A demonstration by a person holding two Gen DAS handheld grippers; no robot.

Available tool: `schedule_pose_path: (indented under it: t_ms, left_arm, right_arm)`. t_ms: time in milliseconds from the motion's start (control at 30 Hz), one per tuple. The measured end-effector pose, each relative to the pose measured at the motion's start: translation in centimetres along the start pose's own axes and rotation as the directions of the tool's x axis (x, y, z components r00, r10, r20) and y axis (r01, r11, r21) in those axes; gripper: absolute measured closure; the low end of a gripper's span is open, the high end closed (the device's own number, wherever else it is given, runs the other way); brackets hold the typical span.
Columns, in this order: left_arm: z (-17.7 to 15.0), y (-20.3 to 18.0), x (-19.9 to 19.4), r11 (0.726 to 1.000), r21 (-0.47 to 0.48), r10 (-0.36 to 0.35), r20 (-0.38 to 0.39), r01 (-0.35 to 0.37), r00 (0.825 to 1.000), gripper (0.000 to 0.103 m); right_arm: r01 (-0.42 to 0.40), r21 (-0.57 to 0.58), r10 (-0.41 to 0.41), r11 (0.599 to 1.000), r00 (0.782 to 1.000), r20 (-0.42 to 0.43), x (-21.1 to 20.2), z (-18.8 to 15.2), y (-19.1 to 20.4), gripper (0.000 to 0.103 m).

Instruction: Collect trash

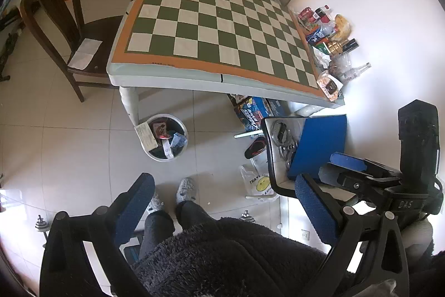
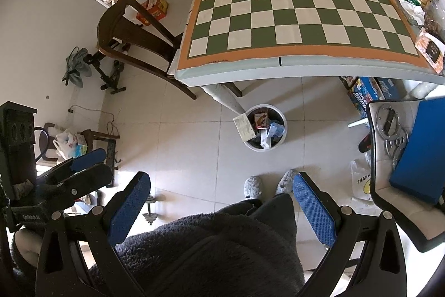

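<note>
Left gripper (image 1: 222,213): jaws spread wide with nothing between the blue pads; it hangs near the person's lap, high over the floor, probably a resting pose that keeps the whole table and bin in sight

Right gripper (image 2: 222,210): likewise wide apart and empty; held beside the left one, which shows at the left edge of the right wrist view with its jaws drawn narrow from that angle, though I cannot tell its true gap there

Trash bin (image 1: 164,137): white, round, on the tiled floor just beside the near left table leg; placed within easy reach below the table edge; already holding a flat card leaning on its rim, a reddish wrapper and pale blue packets

Checkered table (image 1: 217,27): green and cream squares with an orange border; the chequered middle is bare, so the clearing looks largely done by my judgement

Clutter at the right edge (image 1: 325,35): bottles, boxes and crumpled wrappers crowded together against the wall; which count as trash I cannot tell

Orange packet (image 1: 329,86): lies flat on the near right corner of the table, apart from the bin; a likely remaining pick

Plastic bag (image 1: 258,183): lies loose on the floor, near the person's slippers
</note>
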State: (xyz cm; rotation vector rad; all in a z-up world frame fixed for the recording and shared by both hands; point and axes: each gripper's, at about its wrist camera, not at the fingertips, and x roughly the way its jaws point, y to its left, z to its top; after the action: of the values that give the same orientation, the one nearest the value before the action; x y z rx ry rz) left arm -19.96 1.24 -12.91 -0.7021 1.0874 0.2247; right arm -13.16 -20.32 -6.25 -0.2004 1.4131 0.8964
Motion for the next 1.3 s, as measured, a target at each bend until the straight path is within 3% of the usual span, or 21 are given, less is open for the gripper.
schedule_pose_path:
  t_ms: [1300]
  left_arm:
    - [-1.1,-1.3,0.0,1.000,-0.007,-0.005,0.002,0.005,1.000,0.000]
  right_arm:
    - [-0.011,-0.001,0.011,1.000,1.000,-0.007,-0.6,-0.9,-1.0,0.000]
